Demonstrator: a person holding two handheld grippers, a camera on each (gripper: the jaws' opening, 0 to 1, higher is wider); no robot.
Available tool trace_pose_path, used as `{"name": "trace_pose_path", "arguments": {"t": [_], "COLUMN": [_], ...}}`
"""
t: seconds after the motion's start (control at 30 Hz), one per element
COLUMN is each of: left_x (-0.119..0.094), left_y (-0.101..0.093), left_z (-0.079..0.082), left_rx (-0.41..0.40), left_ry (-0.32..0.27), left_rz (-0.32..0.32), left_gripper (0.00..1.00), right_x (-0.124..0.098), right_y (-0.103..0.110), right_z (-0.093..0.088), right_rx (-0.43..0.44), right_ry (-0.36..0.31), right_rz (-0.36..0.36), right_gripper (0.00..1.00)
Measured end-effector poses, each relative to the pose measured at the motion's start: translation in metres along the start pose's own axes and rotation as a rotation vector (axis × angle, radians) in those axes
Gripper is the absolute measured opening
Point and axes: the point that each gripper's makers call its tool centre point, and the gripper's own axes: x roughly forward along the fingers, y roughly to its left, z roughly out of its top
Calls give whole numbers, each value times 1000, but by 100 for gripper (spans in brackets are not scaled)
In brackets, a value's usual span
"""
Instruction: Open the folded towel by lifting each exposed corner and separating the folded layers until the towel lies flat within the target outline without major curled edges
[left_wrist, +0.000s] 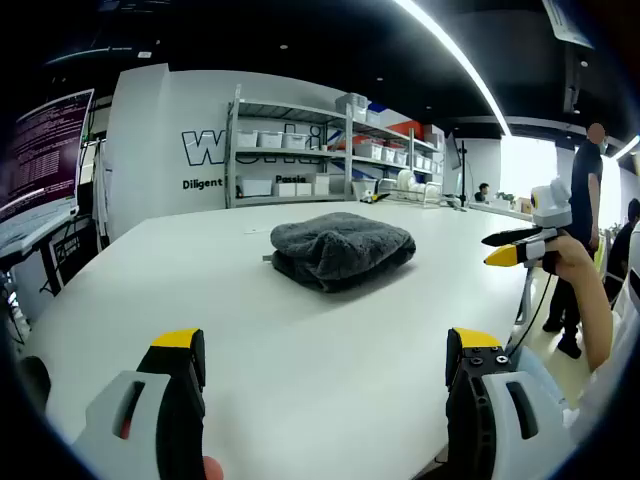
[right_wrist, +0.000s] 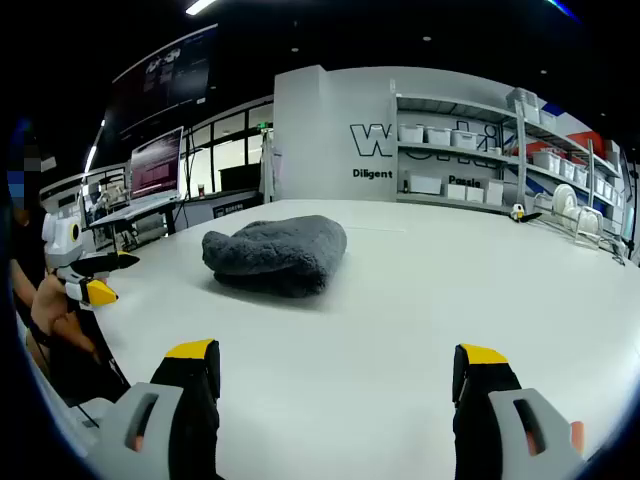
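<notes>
On the white table lies the folded grey towel, untouched; left gripper and right gripper both gape wide

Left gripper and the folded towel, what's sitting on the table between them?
Nothing: in the left gripper view, only bare white table runs from the open left gripper to the folded grey towel.
</notes>
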Motion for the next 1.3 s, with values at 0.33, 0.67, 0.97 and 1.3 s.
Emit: {"name": "trace_pose_path", "arguments": {"t": [0.33,0.67,0.97,1.3], "left_x": [2,5,3,16], "left_y": [0,-2,-2,-7], "left_z": [1,3,-6,5], "left_rx": [16,15,21,51], "left_ry": [13,14,37,29], "left_rz": [37,37,31,6], "left_gripper": [99,99,99,99], "right_x": [2,-1,-4,-2], "right_y": [-3,-2,3,5], "right_z": [3,6,5,3], "right_rx": [-23,-69,-88,-93], "right_ry": [9,21,19,19], "right_rz": [24,4,-7,-4], "right_gripper": [99,99,99,99]}}
